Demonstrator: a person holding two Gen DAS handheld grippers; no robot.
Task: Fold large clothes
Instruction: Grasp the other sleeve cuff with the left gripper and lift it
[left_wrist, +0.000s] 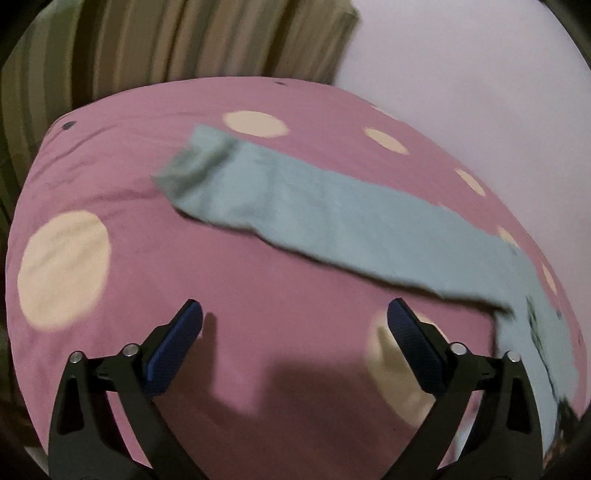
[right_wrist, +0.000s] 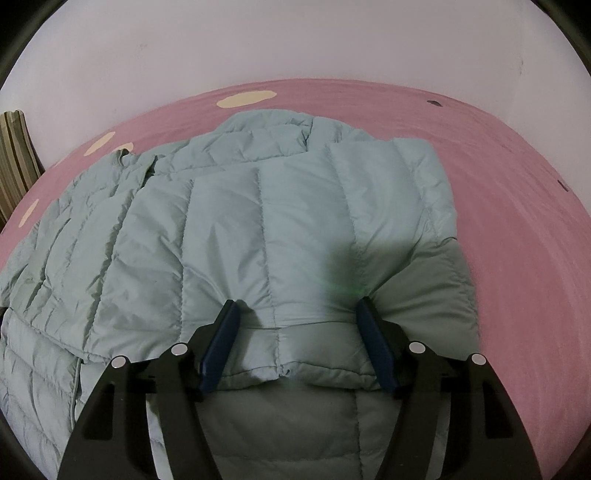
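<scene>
A pale blue-green quilted jacket (right_wrist: 229, 221) lies spread on the pink bedsheet (right_wrist: 517, 229), with one panel folded over its body. My right gripper (right_wrist: 297, 302) points down into the near edge of that folded panel. The puffy cloth bulges up between its blue pads (right_wrist: 221, 343), and the jaws stand apart, not clamped. In the left wrist view a long sleeve of the jacket (left_wrist: 332, 221) stretches flat across the sheet from upper left to lower right. My left gripper (left_wrist: 295, 306) hovers wide open over bare sheet, short of the sleeve, with nothing between its fingers.
The pink sheet with cream dots (left_wrist: 62, 269) covers the whole bed. A striped curtain (left_wrist: 184, 40) hangs behind the bed's far left side. A plain pale wall (left_wrist: 461, 81) runs along the far edge. Bare sheet lies to the right of the jacket.
</scene>
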